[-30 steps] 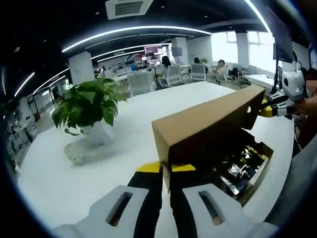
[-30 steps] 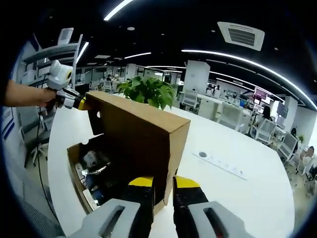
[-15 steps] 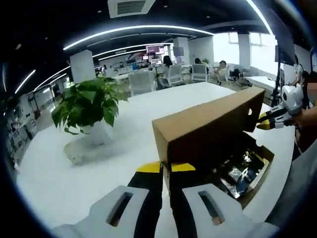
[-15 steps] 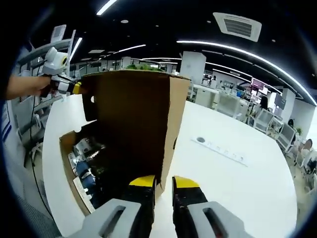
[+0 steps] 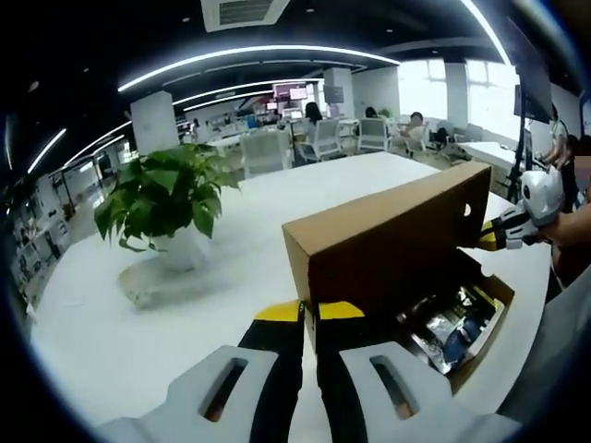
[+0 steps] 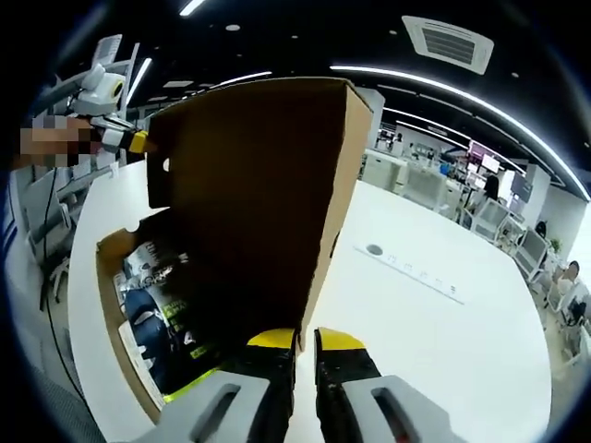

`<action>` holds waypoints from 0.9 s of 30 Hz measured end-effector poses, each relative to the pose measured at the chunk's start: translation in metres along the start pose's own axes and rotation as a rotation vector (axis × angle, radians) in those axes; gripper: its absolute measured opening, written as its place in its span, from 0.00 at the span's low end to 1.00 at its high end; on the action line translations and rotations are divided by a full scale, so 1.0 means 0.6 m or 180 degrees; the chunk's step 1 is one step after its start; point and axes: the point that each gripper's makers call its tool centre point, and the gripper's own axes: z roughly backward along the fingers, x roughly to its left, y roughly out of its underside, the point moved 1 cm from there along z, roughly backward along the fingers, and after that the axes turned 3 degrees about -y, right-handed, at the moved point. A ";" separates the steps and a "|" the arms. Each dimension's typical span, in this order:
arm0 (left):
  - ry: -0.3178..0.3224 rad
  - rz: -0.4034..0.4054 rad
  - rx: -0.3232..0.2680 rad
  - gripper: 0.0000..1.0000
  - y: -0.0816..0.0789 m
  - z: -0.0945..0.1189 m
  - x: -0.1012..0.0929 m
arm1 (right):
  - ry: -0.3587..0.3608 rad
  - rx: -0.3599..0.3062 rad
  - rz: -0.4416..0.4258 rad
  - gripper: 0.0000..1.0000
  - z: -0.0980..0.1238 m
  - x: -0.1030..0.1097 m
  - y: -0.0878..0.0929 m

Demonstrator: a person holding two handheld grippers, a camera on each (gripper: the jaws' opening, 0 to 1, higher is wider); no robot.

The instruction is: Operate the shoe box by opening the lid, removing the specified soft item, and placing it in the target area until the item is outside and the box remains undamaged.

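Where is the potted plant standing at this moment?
In the left gripper view, the potted plant stands on the white table, at the left of the picture, apart from the shoe box.

One shoe box (image 5: 388,245), one potted plant (image 5: 166,208), two grippers (image 5: 309,318).

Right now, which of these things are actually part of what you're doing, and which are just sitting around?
In use:
- shoe box
- its raised lid, gripped at opposite ends by the left gripper and right gripper
- packed contents inside

Just lying about:
- potted plant
- white table
- flat strip on the table
- office chairs behind
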 end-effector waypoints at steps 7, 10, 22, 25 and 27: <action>-0.0003 -0.0051 -0.0008 0.02 -0.002 -0.005 -0.001 | 0.0029 0.0006 0.0039 0.00 -0.002 0.000 -0.002; 0.0000 -0.0059 -0.0014 0.02 -0.002 -0.005 0.000 | 0.0024 0.0017 0.0038 0.00 -0.002 -0.001 -0.002; -0.0055 -0.0086 0.0088 0.07 0.031 -0.005 0.012 | 0.0020 0.0004 0.0042 0.00 -0.006 -0.005 -0.012; -0.0065 -0.0054 0.0123 0.08 0.044 -0.006 0.011 | 0.0018 0.0003 0.0031 0.00 -0.005 -0.006 -0.012; -0.0061 -0.0059 0.0160 0.08 0.053 -0.008 0.009 | 0.0017 0.0006 0.0038 0.00 -0.006 -0.005 -0.012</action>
